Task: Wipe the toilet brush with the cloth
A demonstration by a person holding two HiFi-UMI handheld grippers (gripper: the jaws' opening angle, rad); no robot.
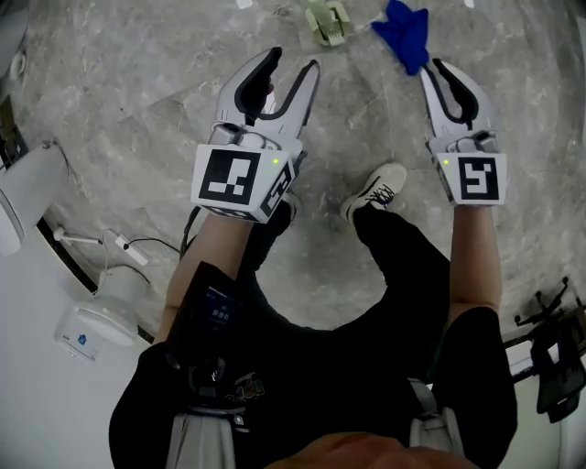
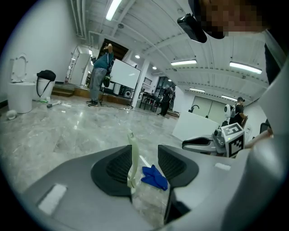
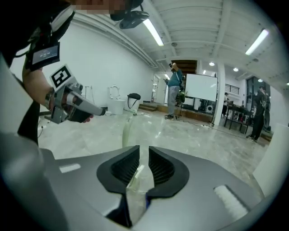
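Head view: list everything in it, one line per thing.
floor: one, grey marble, throughout.
toilet brush: one, pale green, on the floor, top centre.
cloth: one, blue, on the floor right of the toilet brush.
white fixture: one, white, far left edge.
black stand: one, black, right edge.
shoe: one, white, between the two grippers.
left gripper: one, grey and white, fingers wide apart, empty.
right gripper: one, grey and white, fingers slightly apart, empty, just below the cloth.
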